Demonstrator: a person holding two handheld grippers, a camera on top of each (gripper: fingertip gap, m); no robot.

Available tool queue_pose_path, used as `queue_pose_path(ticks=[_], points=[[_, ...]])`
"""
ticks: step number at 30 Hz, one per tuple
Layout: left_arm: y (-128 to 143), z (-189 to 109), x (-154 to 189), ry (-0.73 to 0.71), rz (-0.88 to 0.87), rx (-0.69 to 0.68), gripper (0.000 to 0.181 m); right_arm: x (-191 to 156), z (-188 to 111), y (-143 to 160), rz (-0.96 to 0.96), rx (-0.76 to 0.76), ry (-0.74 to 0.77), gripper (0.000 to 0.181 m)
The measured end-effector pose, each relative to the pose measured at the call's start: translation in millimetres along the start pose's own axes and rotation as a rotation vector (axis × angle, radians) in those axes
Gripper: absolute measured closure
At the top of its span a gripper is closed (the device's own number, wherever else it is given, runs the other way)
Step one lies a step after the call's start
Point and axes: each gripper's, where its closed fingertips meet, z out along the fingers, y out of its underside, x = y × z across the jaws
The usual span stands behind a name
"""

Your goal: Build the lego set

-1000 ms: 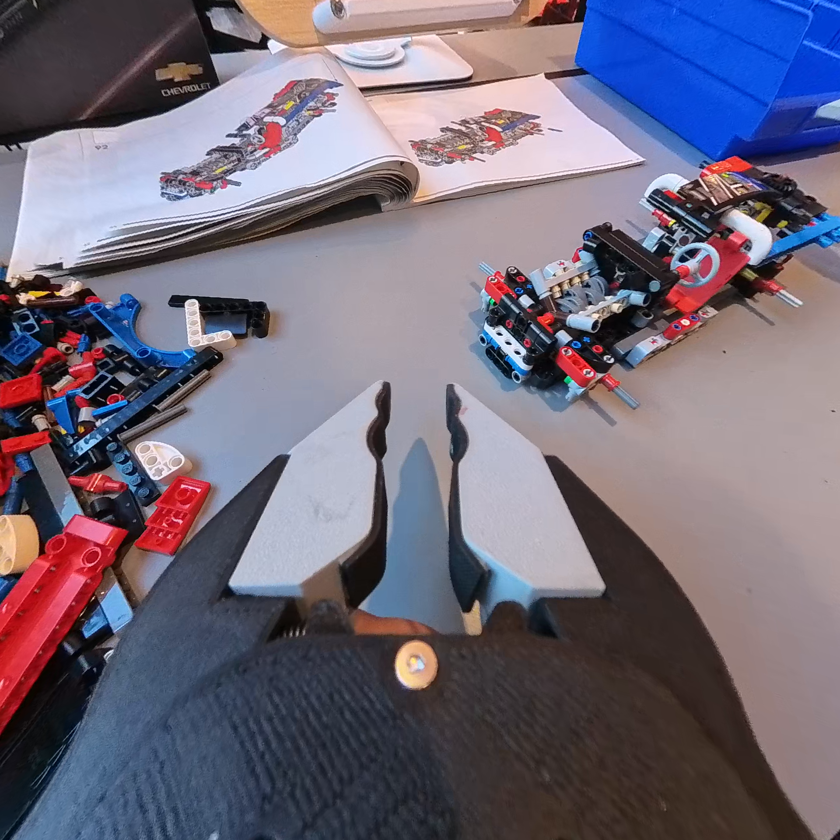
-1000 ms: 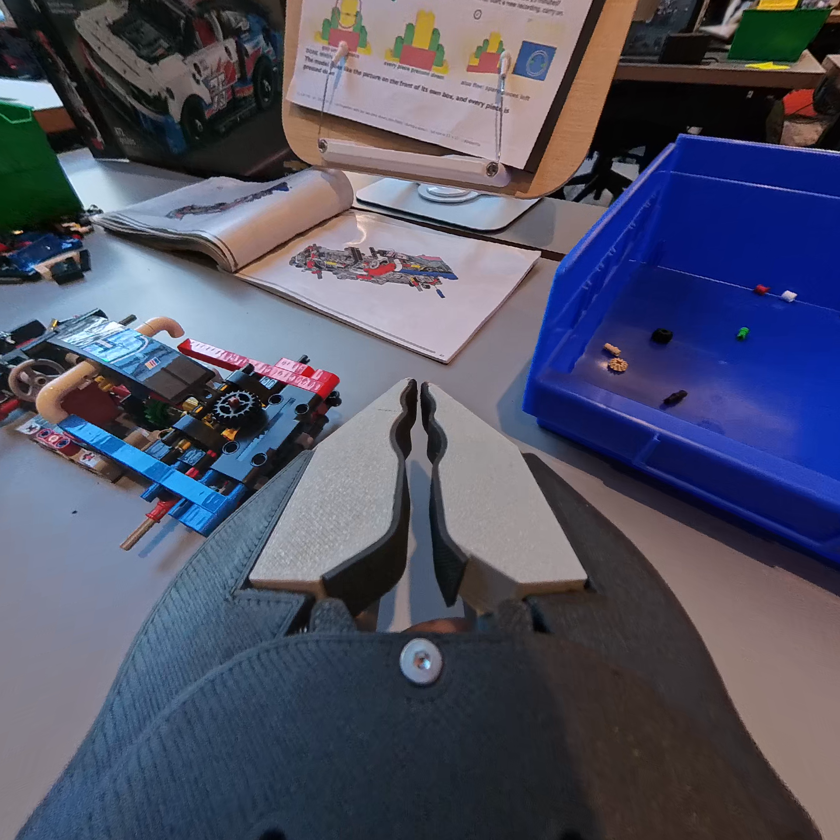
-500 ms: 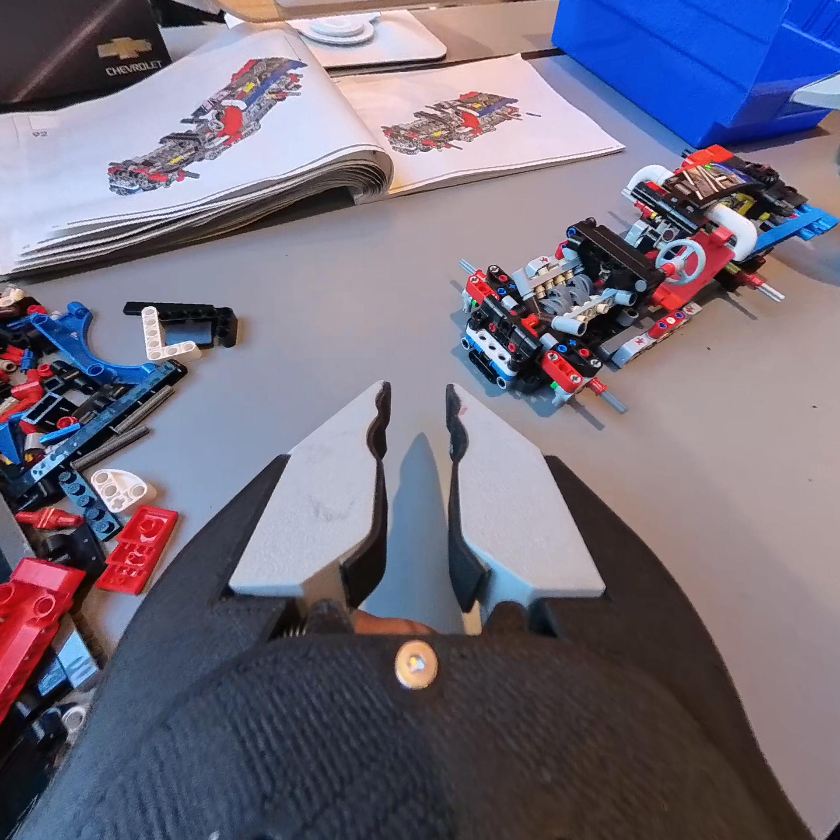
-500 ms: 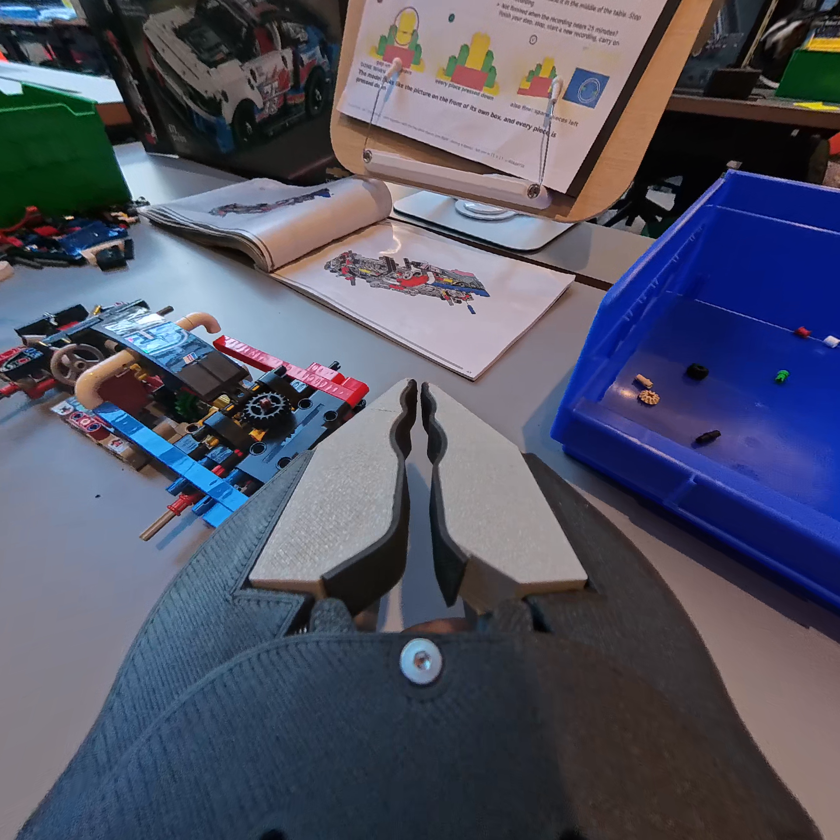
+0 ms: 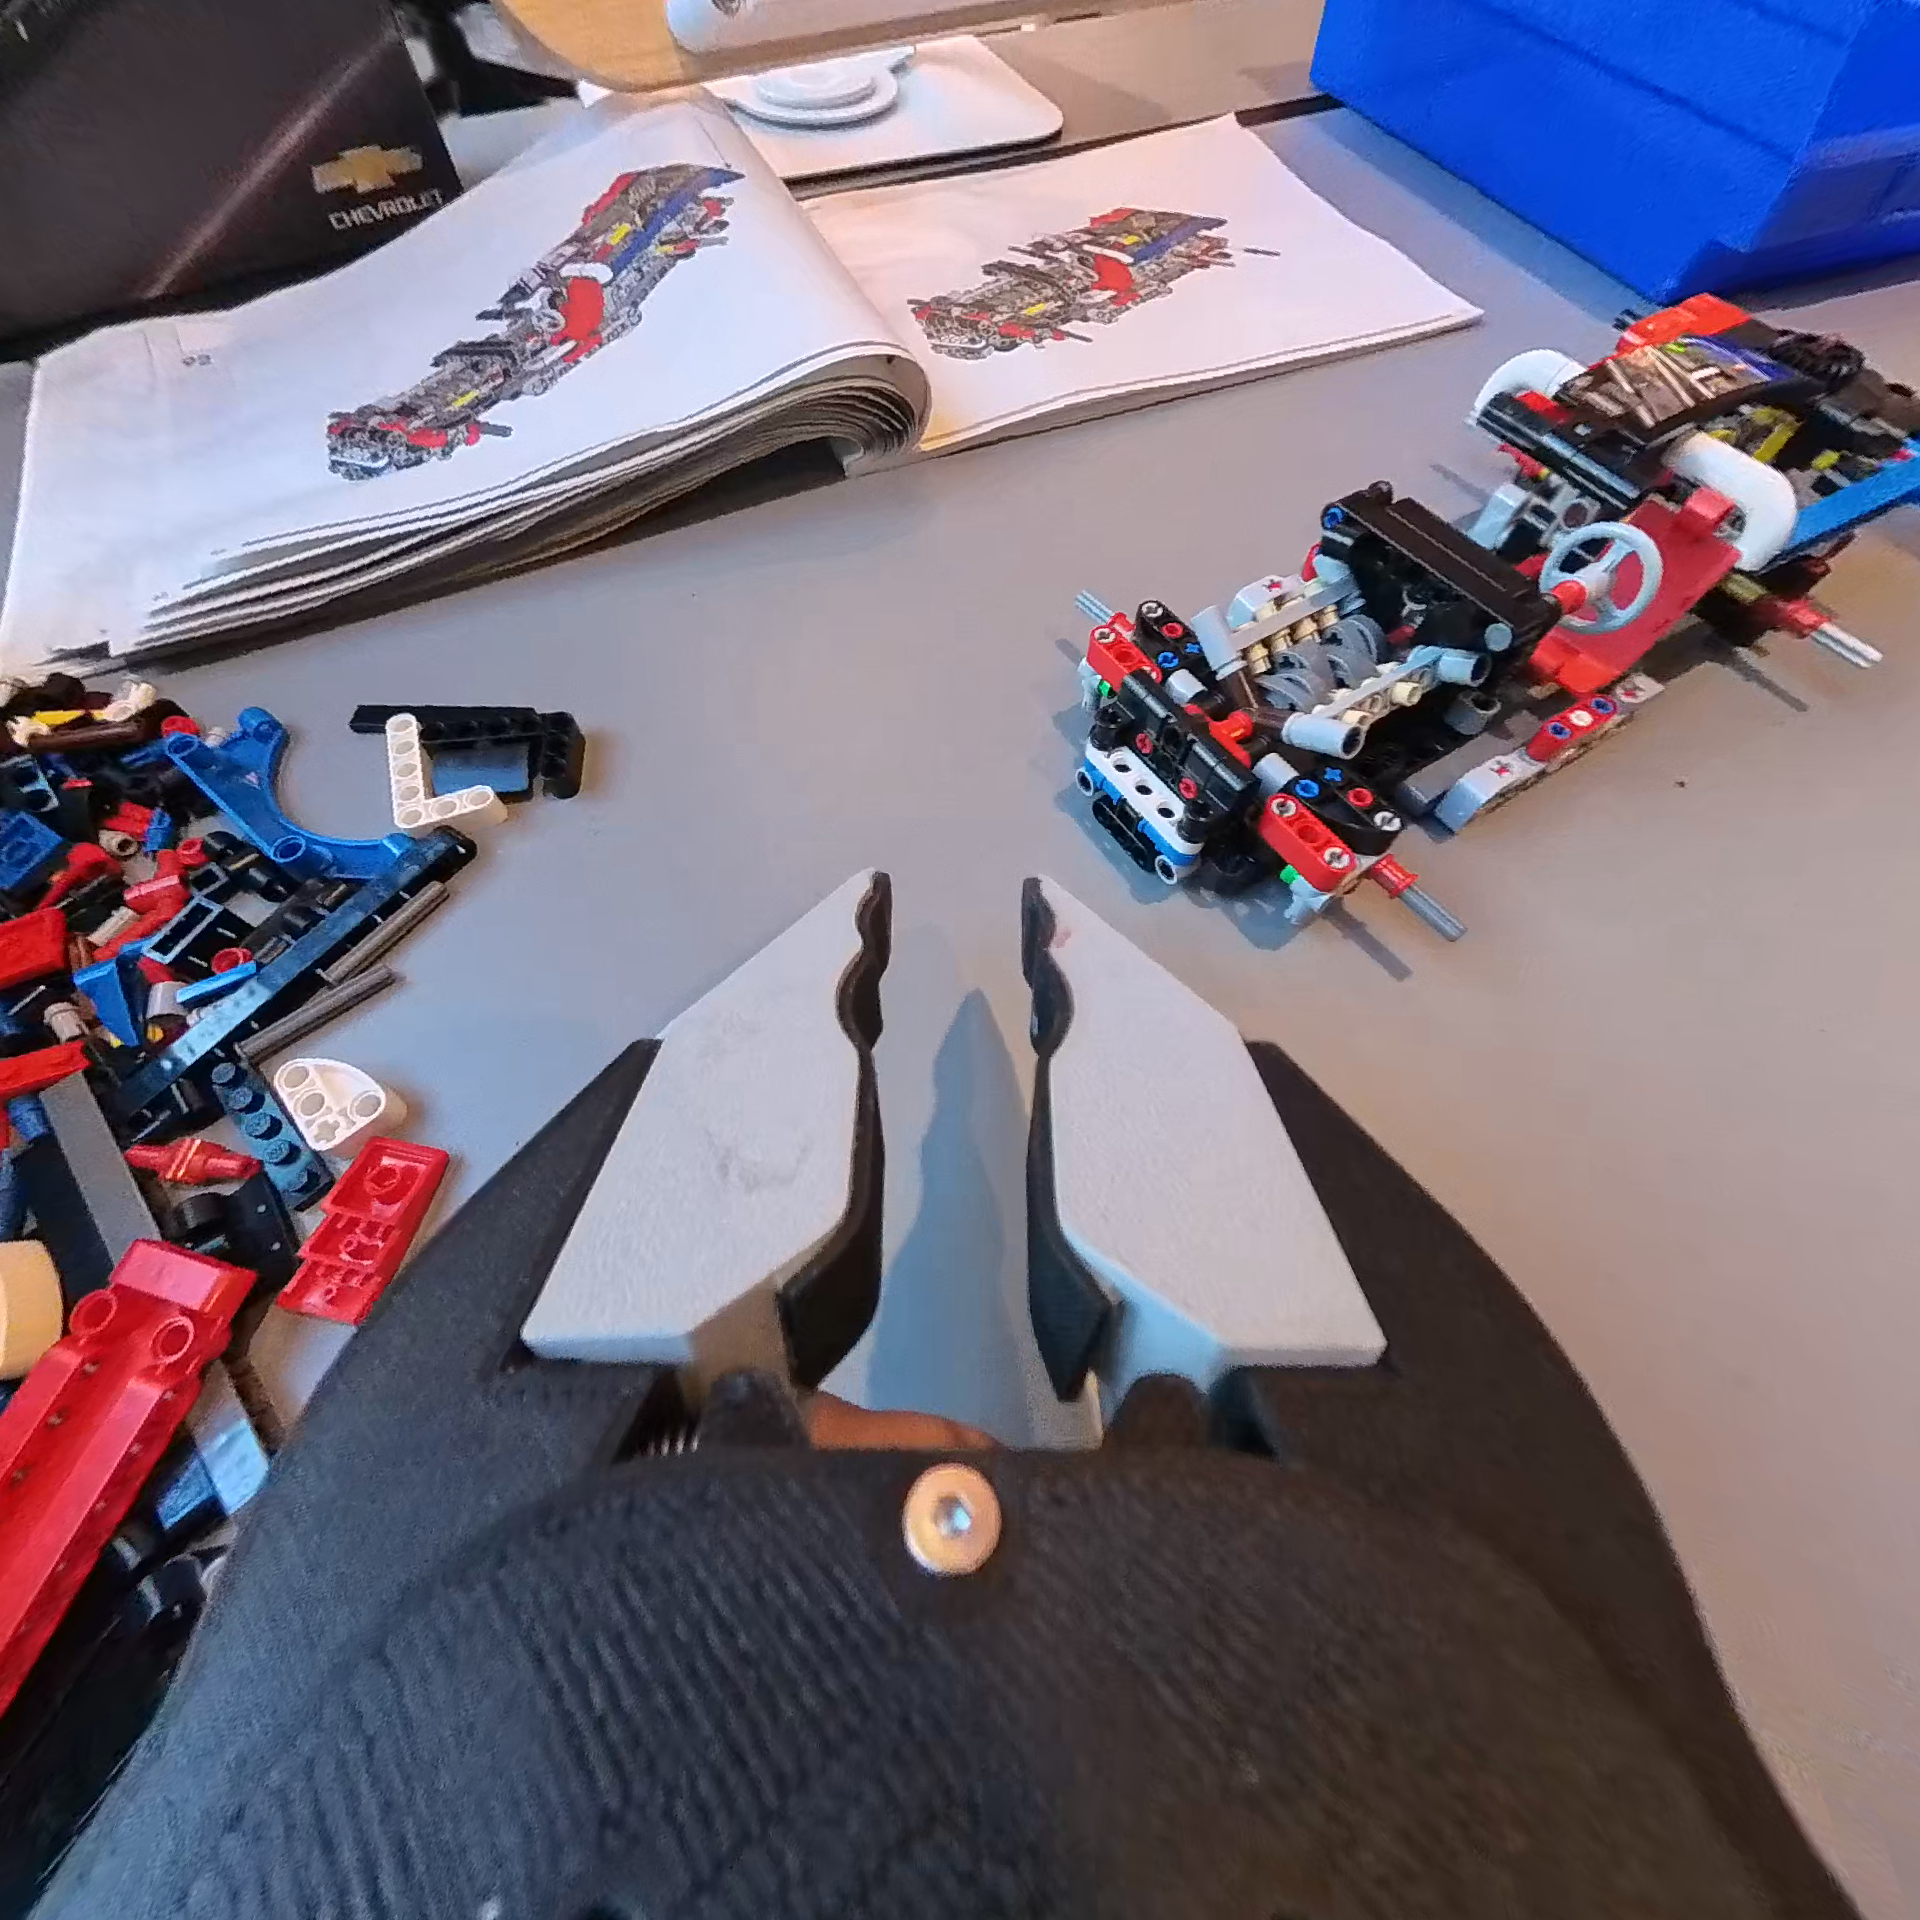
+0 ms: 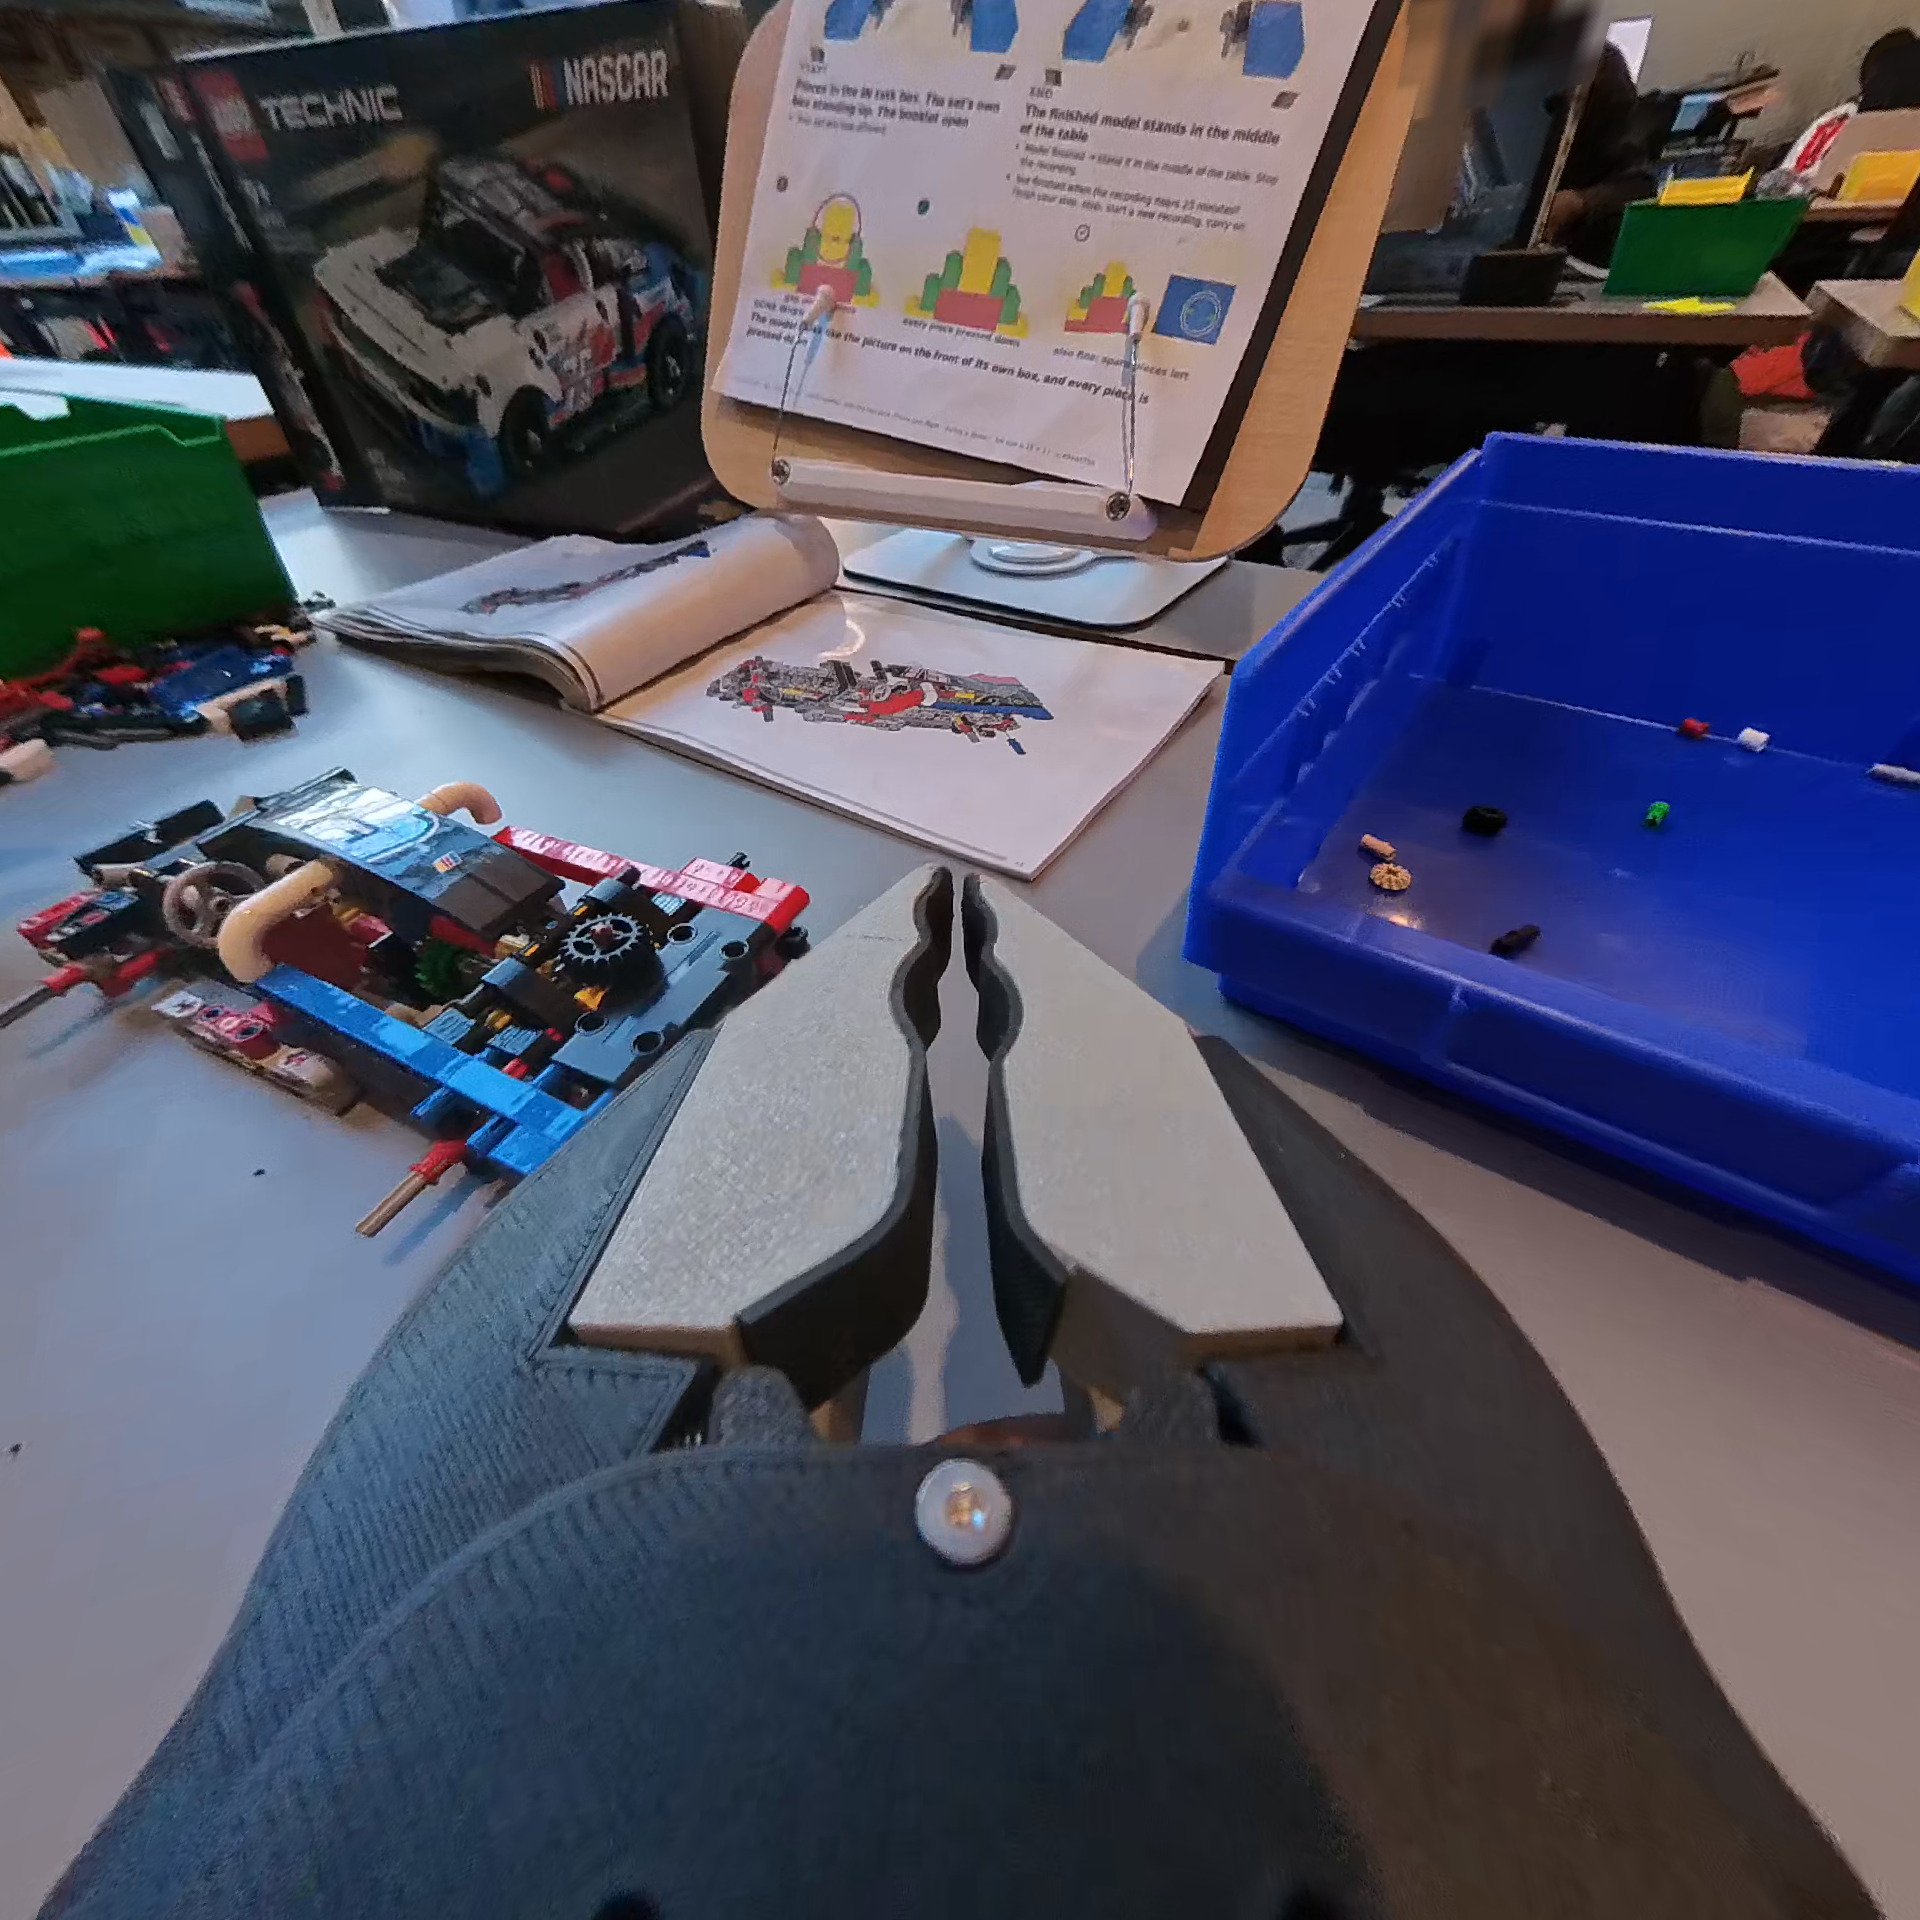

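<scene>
Both views have shifted slightly; no part has been picked. My left gripper (image 5: 954, 904) stands slightly open and empty, my right gripper (image 6: 957, 894) nearly closed and empty. The chassis (image 5: 1455, 675) awaits its next piece.

One half-built car model (image 5: 1455, 675) sits on the surface (image 5: 831, 675), with one open instruction booklet (image 5: 520, 343), one blue bin (image 6: 1558, 831), one green bin (image 6: 114, 520), one set box (image 6: 468, 291), one stand (image 6: 1018, 260), and two hand-held grippers, left (image 5: 956, 904) and right (image 6: 956, 894).

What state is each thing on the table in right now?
Left gripper: open, empty.
Right gripper: shut, empty.
Car: part-built, flat on table.
Booklet: lying open.
Blue bin: nearly empty, a few small pieces.
Loose pieces: piled unsorted.
</scene>
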Motion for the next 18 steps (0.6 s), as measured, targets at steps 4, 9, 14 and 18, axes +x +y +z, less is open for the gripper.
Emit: queue_pose_path(ticks=[4, 9, 14, 18], points=[[-1, -1, 3, 0.003, 0.024, 0.005, 0.158, -4, -11, 7, 0.014, -0.036, 0.014, 0.181], [-3, -3, 3, 0.033, -0.005, 0.025, 0.159, -9, -25, 13, 0.013, -0.054, 0.030, 0.181], [-3, -3, 5, 0.040, -0.001, 0.025, 0.159, -11, -33, 11, 0.016, -0.035, 0.036, 0.178], [-1, -1, 5, 0.037, 0.000, 0.008, 0.159, -15, -33, 12, -0.004, -0.039, 0.028, 0.176]])
